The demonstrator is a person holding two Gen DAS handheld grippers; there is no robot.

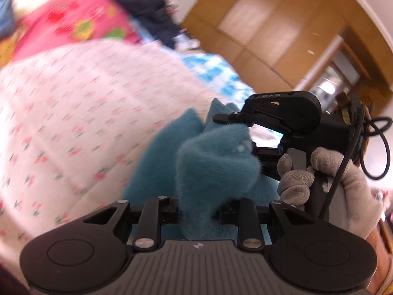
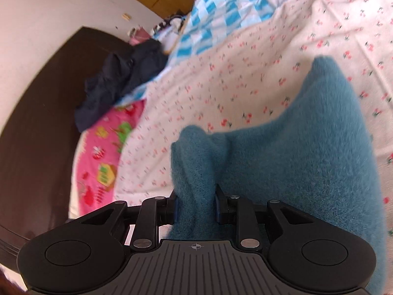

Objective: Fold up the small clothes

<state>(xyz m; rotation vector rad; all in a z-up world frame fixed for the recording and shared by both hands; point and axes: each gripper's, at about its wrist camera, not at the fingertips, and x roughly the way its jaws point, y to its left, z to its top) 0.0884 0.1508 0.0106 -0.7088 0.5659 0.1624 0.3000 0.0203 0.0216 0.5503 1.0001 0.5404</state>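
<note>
A: Left wrist view first: closest in, the left gripper (image 1: 199, 211) has its jaws closed on a bunched fold of the fuzzy teal garment (image 1: 216, 162). The cloth fills the gap between the jaws and rises straight ahead of them.

B: And the other side?

A: Just beyond that, ahead and to the right of the left jaws, the right gripper (image 1: 231, 119) pinches another part of the same garment, held by a gloved hand (image 1: 326, 179). From the right wrist view, the right gripper (image 2: 196, 209) also has its jaws clamped on a thick fold, with the rest of the teal garment (image 2: 307, 159) spreading ahead and to the right of the jaws.

B: So it hangs between both grips. How will it handle?

A: My judgement: light, very soft, limp, plush. It slumps wherever it is unsupported, and the pile may let layers slide over each other. It won't break, but a bunched grip like these makes a messy crease.

B: Where would you hold it?

A: At the edges or corners, thin and flat between the jaws, one grip on each side so the cloth spreads taut.

B: What lies past it?

A: Beyond the jaws, the cherry-print bedspread (image 2: 245, 73); farther off, a pink printed cloth (image 2: 105, 152), a dark garment heap (image 2: 118, 78) and a blue checked cloth (image 2: 221, 12).
</note>
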